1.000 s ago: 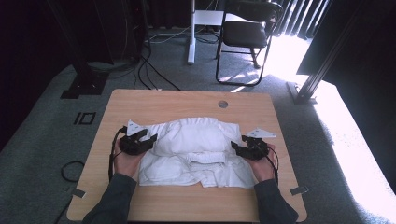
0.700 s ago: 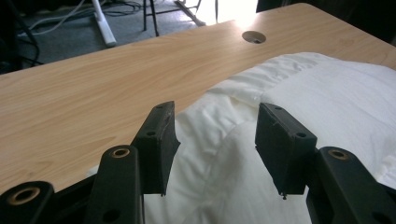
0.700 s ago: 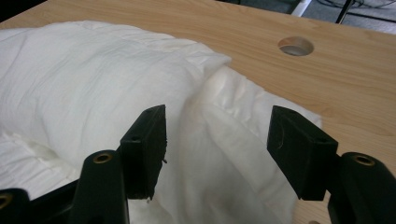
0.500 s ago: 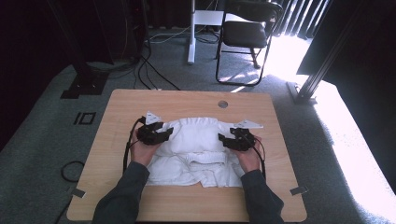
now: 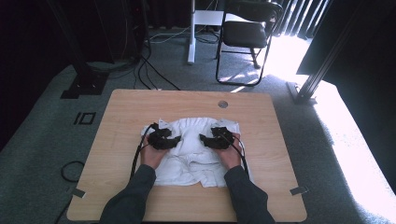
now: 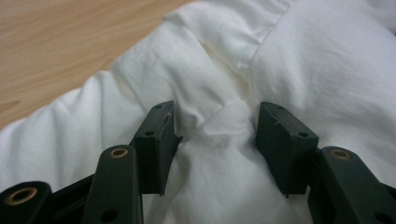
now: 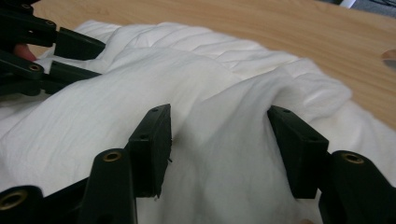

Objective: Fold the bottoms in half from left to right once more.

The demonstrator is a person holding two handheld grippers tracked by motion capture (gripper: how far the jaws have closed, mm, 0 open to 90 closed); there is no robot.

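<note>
Pale wood forms the surface point(image 5: 121, 116), which stands on grey carpet point(image 5: 42, 140) in a dim room where sunlight falls across the floor at the right. One black chair point(image 5: 247, 32) stands beyond the far edge, cables trail over the carpet to the left of it, and one small round hole point(image 5: 222, 104) marks the wood ahead of the right claw.

One white garment point(image 5: 194, 163) lies crumpled in the middle of the surface, under and between both claws. From above, two sleeved forearms bring the left claw point(image 5: 178, 139) and the right claw point(image 5: 201, 138) onto its far half, tips turned toward each other and near together, a ridge of cloth between them.

The left gripper view brings out what the high view cannot: a seam and a pinched fold of cloth point(image 6: 219, 121) rising between the left claw's jaws, which stand apart with the left jaw touching the fabric. The right gripper view shows a broad hump of cloth point(image 7: 224, 140) between its jaws, which have just been closing but are not pressing it, with the other claw's black jaws ahead at upper left.
</note>
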